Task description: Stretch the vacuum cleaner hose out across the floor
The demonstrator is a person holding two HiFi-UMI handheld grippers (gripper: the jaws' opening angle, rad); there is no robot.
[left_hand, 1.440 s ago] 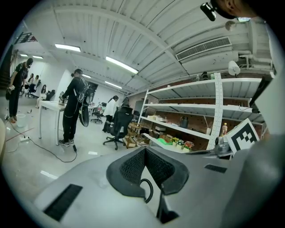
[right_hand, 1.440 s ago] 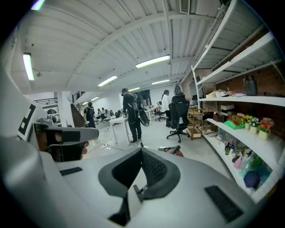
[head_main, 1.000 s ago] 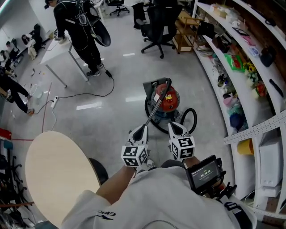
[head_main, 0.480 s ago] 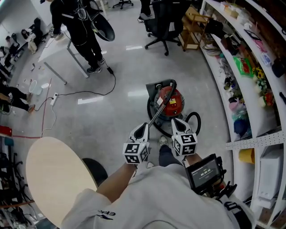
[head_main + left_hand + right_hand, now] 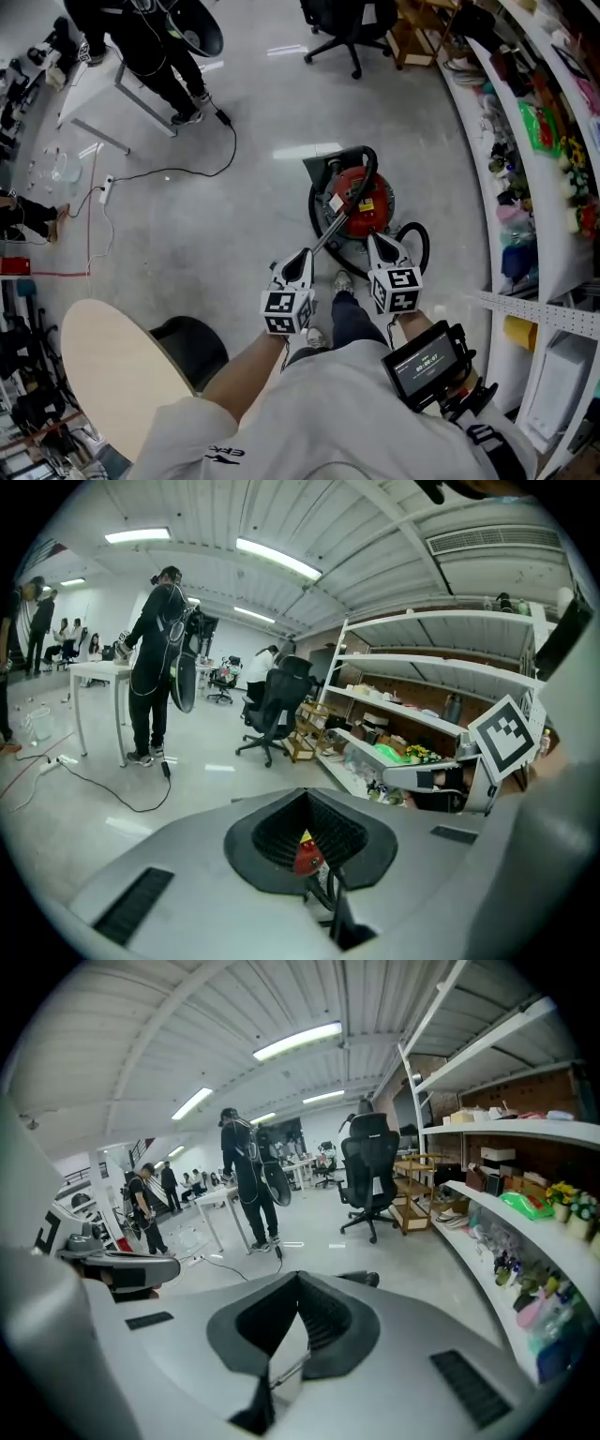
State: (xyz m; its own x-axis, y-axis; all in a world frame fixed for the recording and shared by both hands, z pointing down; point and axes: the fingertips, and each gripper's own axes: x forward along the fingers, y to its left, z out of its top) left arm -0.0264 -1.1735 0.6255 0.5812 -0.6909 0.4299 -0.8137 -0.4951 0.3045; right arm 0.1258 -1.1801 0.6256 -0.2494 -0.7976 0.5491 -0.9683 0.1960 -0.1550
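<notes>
A red vacuum cleaner (image 5: 358,204) stands on the grey floor just ahead of my feet. Its black hose (image 5: 413,246) lies coiled around the body, and a metal wand (image 5: 325,238) slants from the top down toward my left gripper. My left gripper (image 5: 299,262) hangs shut and holds nothing, its tip close to the wand's lower end. My right gripper (image 5: 382,247) is also shut on nothing, above the hose loop at the vacuum's near side. In the left gripper view a sliver of the red vacuum (image 5: 306,855) shows below the shut left gripper (image 5: 307,795). The right gripper (image 5: 298,1277) looks across the floor.
Curved white shelves (image 5: 539,150) full of goods run along the right. A round wooden table (image 5: 112,375) and a black stool (image 5: 190,343) sit at the near left. Farther off are an office chair (image 5: 352,23), a person in black (image 5: 141,37), a white table (image 5: 89,80) and a floor cable (image 5: 169,173).
I have stepped closer to the vacuum, which now lies nearer below me. Both grippers have come forward toward it and stayed shut.
</notes>
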